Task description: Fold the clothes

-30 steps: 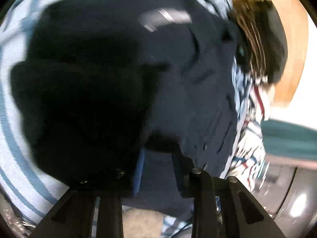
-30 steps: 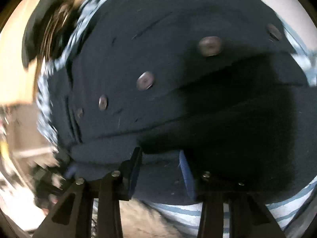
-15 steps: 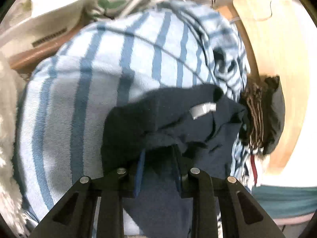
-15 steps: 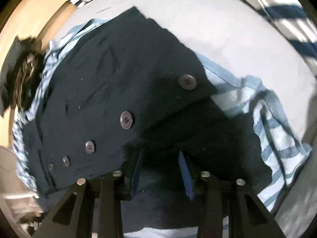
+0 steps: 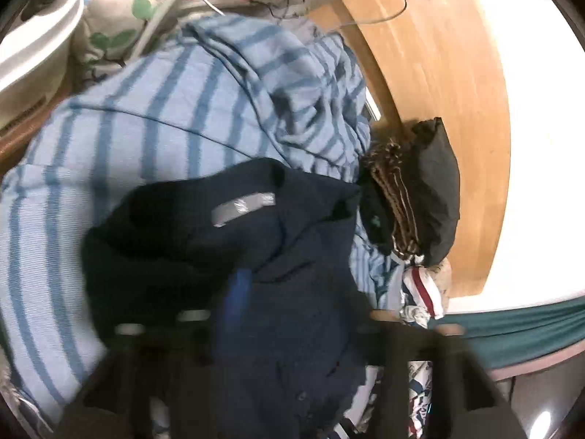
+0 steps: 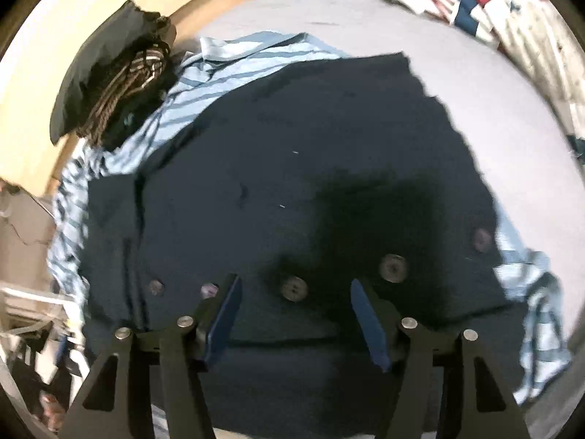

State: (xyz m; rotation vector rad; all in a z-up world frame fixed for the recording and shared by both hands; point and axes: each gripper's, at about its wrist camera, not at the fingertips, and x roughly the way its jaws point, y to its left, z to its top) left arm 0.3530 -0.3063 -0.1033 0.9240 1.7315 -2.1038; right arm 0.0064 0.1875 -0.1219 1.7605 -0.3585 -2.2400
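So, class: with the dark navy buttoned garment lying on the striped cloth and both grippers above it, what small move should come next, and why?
Probably lift both clear and re-grip one side edge for the next fold. The right gripper and left gripper have just been opening, neither clamping cloth. The navy garment lies loose on the striped cloth, still wide.

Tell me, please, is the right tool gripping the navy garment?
No, the right tool stands open above the navy garment, its pads clear of the cloth.

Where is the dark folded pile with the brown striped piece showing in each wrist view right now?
Left wrist: dark folded pile at centre right, on the wooden board's edge.
Right wrist: same pile at upper left.
Shared landmark: the navy garment lying beside it on the blue striped cloth.
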